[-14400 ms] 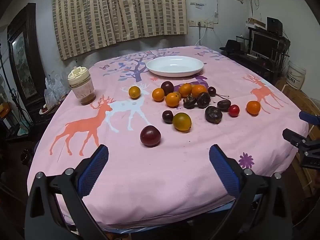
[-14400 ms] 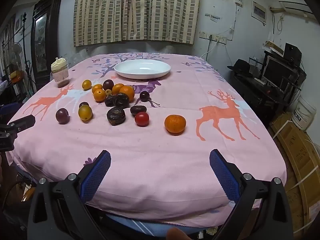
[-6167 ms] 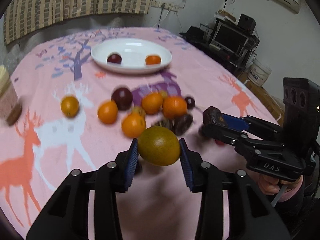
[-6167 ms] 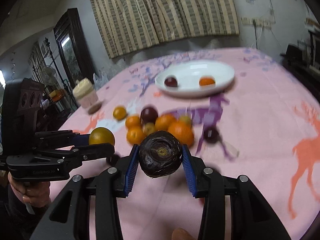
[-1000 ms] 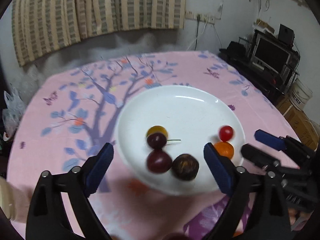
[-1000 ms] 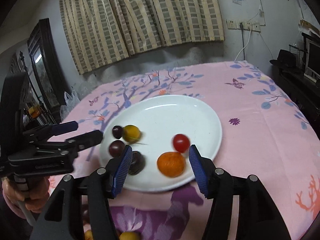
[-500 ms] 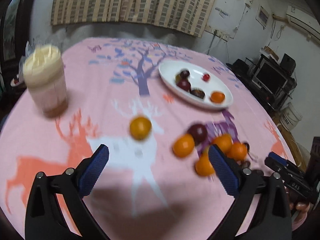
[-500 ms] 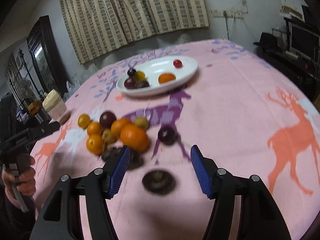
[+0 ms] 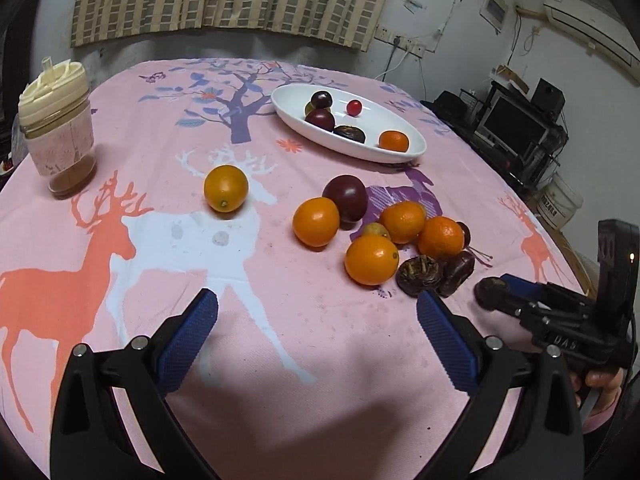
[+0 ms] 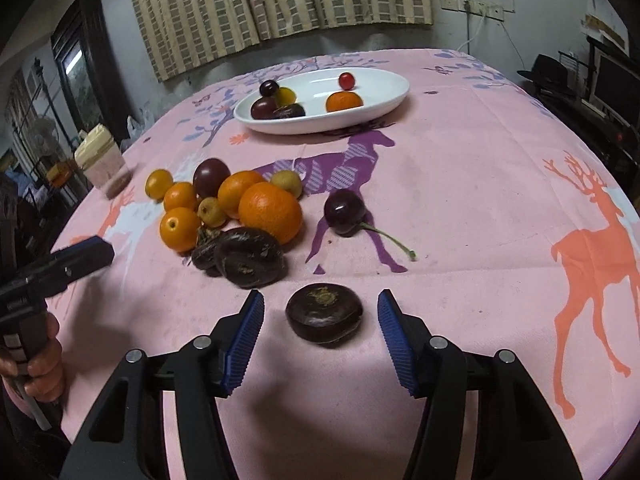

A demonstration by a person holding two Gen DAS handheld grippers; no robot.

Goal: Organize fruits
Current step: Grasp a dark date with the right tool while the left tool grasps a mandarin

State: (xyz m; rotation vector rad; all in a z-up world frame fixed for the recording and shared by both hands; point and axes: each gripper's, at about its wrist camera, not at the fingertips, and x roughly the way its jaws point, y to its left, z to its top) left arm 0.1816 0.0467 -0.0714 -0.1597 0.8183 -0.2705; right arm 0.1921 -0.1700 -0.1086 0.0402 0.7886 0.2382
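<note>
A white plate point(image 9: 400, 151) point(image 10: 384, 96) at the far side holds several fruits. A cluster of oranges point(image 9: 371, 259), plums and dark round fruits point(image 10: 250, 256) lies mid-table. One orange point(image 9: 225, 188) lies apart to the left. A cherry point(image 10: 344, 210) with a stem lies to the right. My left gripper point(image 9: 316, 338) is open and empty above the cloth, short of the cluster. My right gripper point(image 10: 320, 332) is open, its jaws on either side of a dark flat fruit point(image 10: 324, 313) resting on the cloth, not touching it. It also shows in the left wrist view point(image 9: 490, 294).
A lidded jar point(image 9: 56, 130) point(image 10: 102, 160) stands at the table's left edge. The pink deer-print cloth point(image 9: 280, 400) covers the table. A desk with a monitor point(image 9: 516, 128) stands to the right, a curtain behind.
Both grippers have drawn back from the plate to the near side. My right gripper has come down around the dark flat fruit. The left has swung toward the fruit cluster.
</note>
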